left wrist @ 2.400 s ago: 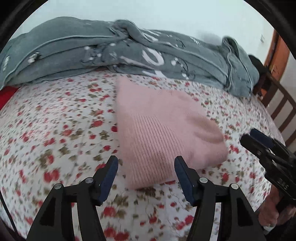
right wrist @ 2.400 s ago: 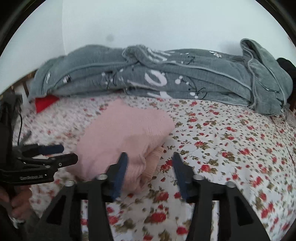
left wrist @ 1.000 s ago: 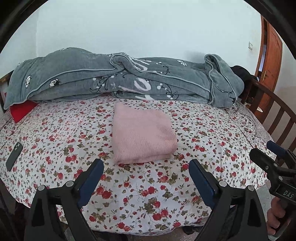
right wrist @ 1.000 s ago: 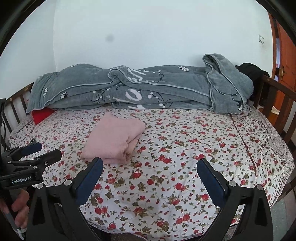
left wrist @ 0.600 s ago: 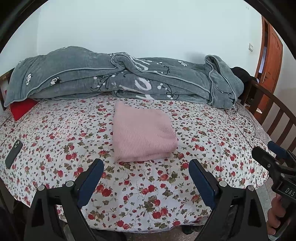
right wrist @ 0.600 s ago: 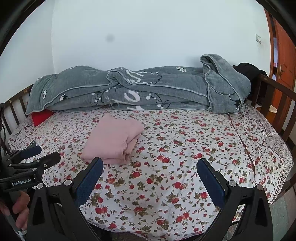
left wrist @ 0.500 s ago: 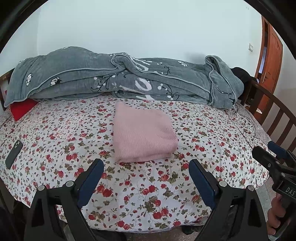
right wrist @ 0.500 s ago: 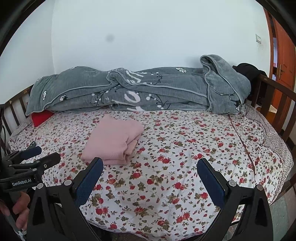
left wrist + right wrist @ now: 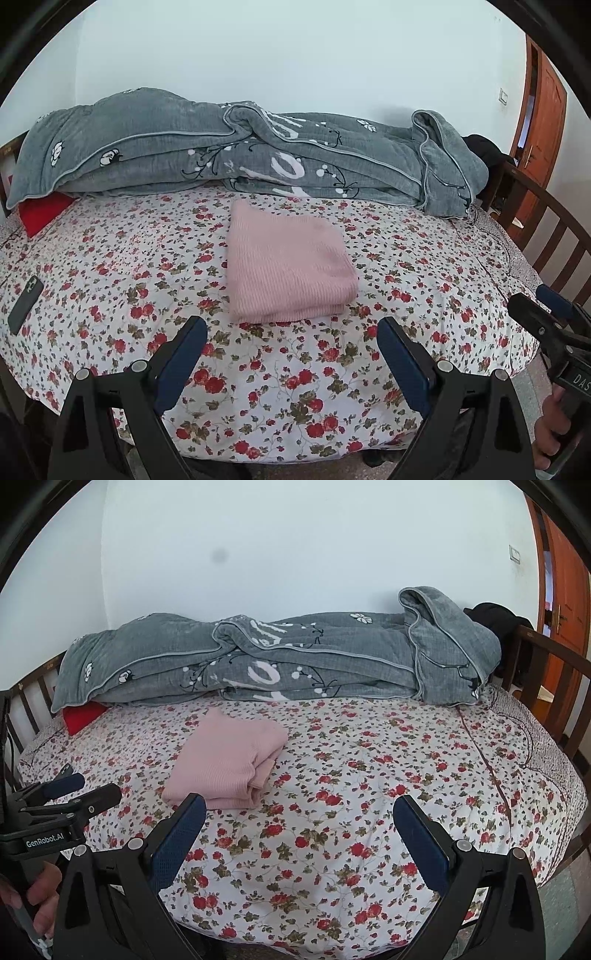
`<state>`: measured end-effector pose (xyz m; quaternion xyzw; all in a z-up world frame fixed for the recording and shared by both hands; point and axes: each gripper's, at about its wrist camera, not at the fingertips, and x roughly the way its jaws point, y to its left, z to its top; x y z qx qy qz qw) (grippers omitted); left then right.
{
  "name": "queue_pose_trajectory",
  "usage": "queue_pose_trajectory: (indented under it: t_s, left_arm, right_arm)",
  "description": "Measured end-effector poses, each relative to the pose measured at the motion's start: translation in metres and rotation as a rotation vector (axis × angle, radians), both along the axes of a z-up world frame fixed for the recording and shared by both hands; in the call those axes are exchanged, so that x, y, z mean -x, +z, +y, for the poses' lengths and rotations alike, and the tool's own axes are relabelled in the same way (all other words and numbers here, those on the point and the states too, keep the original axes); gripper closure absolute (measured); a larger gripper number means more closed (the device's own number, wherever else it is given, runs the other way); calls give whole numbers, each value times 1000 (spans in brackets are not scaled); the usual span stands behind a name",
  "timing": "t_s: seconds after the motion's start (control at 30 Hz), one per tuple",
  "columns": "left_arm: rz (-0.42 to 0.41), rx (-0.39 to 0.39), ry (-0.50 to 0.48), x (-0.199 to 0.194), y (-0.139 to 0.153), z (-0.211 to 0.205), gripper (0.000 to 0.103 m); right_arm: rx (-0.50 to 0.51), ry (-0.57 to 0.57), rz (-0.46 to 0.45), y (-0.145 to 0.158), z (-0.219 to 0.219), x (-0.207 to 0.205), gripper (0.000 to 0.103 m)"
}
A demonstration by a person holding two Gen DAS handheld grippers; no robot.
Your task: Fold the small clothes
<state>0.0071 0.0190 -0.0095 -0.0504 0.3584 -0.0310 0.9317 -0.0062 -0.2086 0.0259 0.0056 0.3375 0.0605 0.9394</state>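
Observation:
A folded pink knit garment [image 9: 288,266] lies flat in the middle of the flowered bedsheet [image 9: 110,266]; in the right wrist view the same pink garment [image 9: 229,764] shows its layered edge at the right. My left gripper [image 9: 291,343] hangs open near the bed's front edge, well short of the garment, with nothing between its fingers. My right gripper [image 9: 299,823] is open too, off to the garment's right and empty. Each gripper also appears in the other's view: the right gripper [image 9: 543,306] and the left gripper [image 9: 81,790], each held by a hand.
A rumpled grey blanket [image 9: 240,155] lies along the back of the bed by the white wall. A red pillow [image 9: 44,210] peeks out at the left. A dark phone [image 9: 26,302] rests on the sheet's left side. Wooden bed rails [image 9: 554,236] and an orange door [image 9: 539,110] stand at the right.
Both grippers have drawn back from the folded pink garment to the bed's front edge and opened wide. In the last half second almost nothing has moved.

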Motion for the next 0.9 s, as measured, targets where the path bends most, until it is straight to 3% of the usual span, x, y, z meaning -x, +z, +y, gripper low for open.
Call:
queue_pose_trajectory:
  t_s: [0.9]
  left_arm:
    - [-10,4,0,1,1,0,10]
  right_arm:
    - [2,4,4,-3,5,0,3]
